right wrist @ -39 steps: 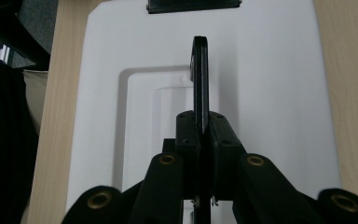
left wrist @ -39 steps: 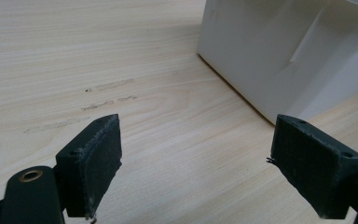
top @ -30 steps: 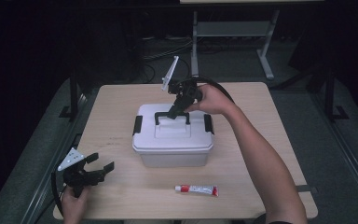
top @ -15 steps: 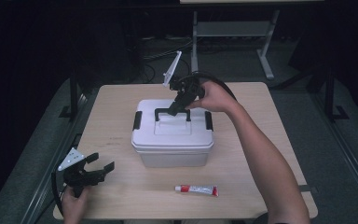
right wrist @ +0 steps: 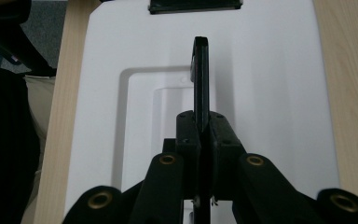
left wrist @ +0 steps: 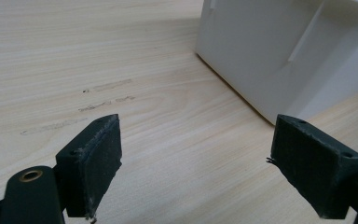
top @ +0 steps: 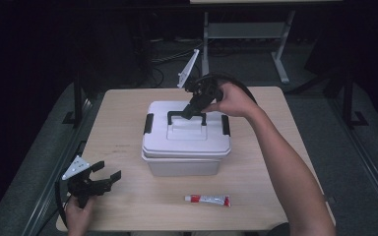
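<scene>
Black handle (top: 186, 114) of the white box (top: 186, 147) at table (top: 275, 187) centre is clamped in the right gripper (top: 193, 109) and raised higher than before, while the left gripper (top: 109, 180), at 8 o'clock, remains wide and empty.

No legible text; print on tube (top: 207, 199) too small.

We note the box (top: 186, 142) at the table (top: 285, 162) centre, its handle (top: 184, 114) on top. The tube (top: 207, 199) lies before it. Left gripper (top: 109, 178) sits near-left; right gripper (top: 191, 110) sits over the lid.
</scene>
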Motion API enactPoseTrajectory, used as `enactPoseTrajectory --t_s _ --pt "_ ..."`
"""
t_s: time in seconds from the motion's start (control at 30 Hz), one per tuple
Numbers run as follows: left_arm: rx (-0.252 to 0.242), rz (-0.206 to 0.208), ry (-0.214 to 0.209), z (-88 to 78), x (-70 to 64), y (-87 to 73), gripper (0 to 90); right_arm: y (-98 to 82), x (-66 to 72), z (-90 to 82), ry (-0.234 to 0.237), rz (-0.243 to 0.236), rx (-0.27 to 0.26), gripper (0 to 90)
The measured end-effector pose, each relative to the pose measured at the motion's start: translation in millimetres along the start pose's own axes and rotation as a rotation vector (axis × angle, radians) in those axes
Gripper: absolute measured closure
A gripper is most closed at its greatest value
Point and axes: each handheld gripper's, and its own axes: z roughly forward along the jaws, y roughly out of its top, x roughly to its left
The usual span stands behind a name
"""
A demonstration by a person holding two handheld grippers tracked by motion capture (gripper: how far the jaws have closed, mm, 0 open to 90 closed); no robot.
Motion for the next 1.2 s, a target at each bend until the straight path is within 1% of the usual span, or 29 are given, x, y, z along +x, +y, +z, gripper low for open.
enactPoseTrajectory --t_s 0.07,0.1,0.17,0.2,0.27,0.3,0.33,0.43,0.6,0.7,0.8,0.83,0.87,1.07,1.13,1.17,1.2 --pt "-0.001 -0.002 0.000 0.0 0.2 0.0 15.5 -2.9 0.9 -4.5 -0.004 -0.005 -0.009 84.1" --pt "0.000 -0.002 0.000 0.1 0.3 0.0 15.5 -4.6 2.2 -6.9 -0.005 0.004 -0.013 84.1" --pt "0.001 -0.003 0.000 0.3 0.1 -0.1 15.5 -6.1 2.7 -8.6 -0.008 0.004 -0.016 84.1" --pt "0.004 0.001 0.000 0.3 -0.2 0.0 15.5 -11.3 4.6 -14.3 -0.017 0.006 -0.021 84.1" --pt "0.005 0.004 0.000 0.3 -0.5 0.1 15.5 -13.5 5.1 -16.5 -0.020 0.008 -0.019 84.1" --pt "0.005 0.007 -0.001 0.2 -0.6 0.0 15.5 -22.3 7.7 -23.5 -0.034 0.024 -0.021 84.1" --pt "0.007 0.009 -0.002 0.3 -0.6 -0.1 15.5 -25.6 8.4 -25.8 -0.038 0.024 -0.026 84.1" --pt "0.010 0.008 0.000 0.6 -0.8 -0.1 15.5 -40.8 12.2 -36.8 -0.057 0.045 -0.033 84.1" --pt "0.007 0.007 -0.004 0.7 -1.8 0.0 15.5 -72.0 19.9 -55.9 -0.092 0.091 -0.049 84.1" --pt "0.012 0.012 -0.001 0.8 -2.0 -0.1 15.5 -93.0 25.6 -66.7 -0.112 0.120 -0.052 84.1" --pt "0.015 0.010 0.000 1.3 -2.3 -0.5 15.5 -115.6 31.1 -77.6 -0.133 0.147 -0.066 84.1" --pt "0.014 0.009 -0.001 1.4 -2.4 -0.5 15.5 -123.2 33.6 -81.6 -0.140 0.165 -0.065 84.1" --pt "0.015 0.009 -0.001 1.5 -2.7 -0.4 15.5 -129.2 35.1 -84.4 -0.147 0.170 -0.068 84.1" --pt "0.019 0.014 0.001 0.8 -2.7 -0.8 15.5 -181.3 51.4 -108.2 -0.195 0.266 -0.087 84.1" --pt "0.018 0.012 0.001 0.7 -2.4 -0.9 15.5 -198.1 57.1 -114.6 -0.213 0.289 -0.088 84.1" --pt "0.018 0.012 0.001 0.7 -2.4 -0.9 15.5 -198.1 57.1 -114.6 -0.213 0.289 -0.088 84.1" --pt "0.017 0.011 0.002 0.7 -2.7 -1.0 15.5 -206.3 59.9 -116.8 -0.219 0.303 -0.088 84.1"
